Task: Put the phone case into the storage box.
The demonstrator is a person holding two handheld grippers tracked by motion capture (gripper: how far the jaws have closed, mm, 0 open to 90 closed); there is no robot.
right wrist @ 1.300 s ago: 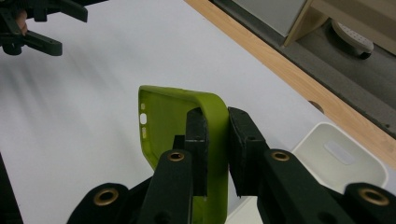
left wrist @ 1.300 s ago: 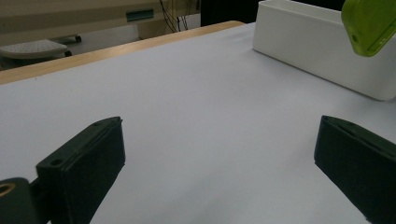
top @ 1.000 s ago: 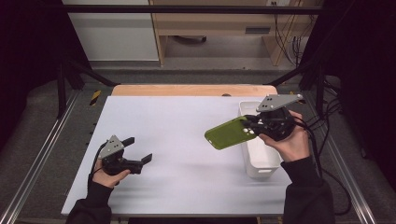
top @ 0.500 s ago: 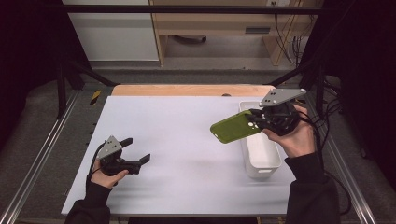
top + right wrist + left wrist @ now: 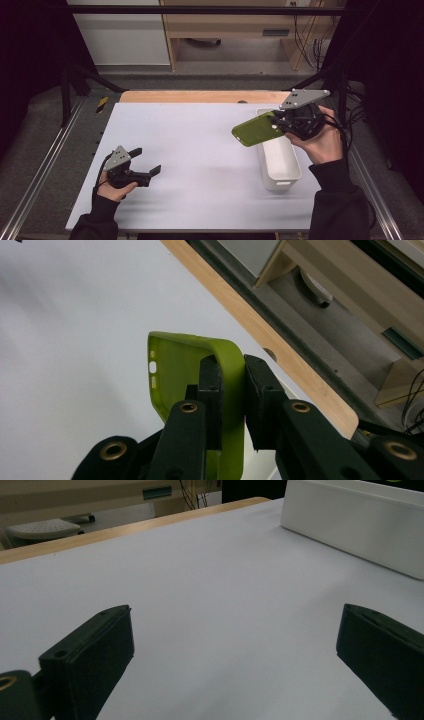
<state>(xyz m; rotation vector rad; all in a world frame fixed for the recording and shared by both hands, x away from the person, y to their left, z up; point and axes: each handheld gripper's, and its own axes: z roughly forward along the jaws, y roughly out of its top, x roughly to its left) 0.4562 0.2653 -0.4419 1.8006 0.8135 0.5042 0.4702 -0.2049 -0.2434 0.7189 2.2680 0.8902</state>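
Green silicone sits pinched between my right jaws: a phone case [image 5: 257, 129] held in the air by one end, its free end reaching toward the table's middle. My right gripper [image 5: 276, 120] is raised above the far end of the white bin [image 5: 280, 165], my right hand [image 5: 320, 140] cupped beneath it, the grey plate on top. My left gripper [image 5: 145, 162] rests low on the white table [image 5: 200, 150] near its front left corner, jaws spread wide with nothing between them, pointing toward the bin's side wall. A wooden edge [image 5: 200, 96] borders the table's far side.
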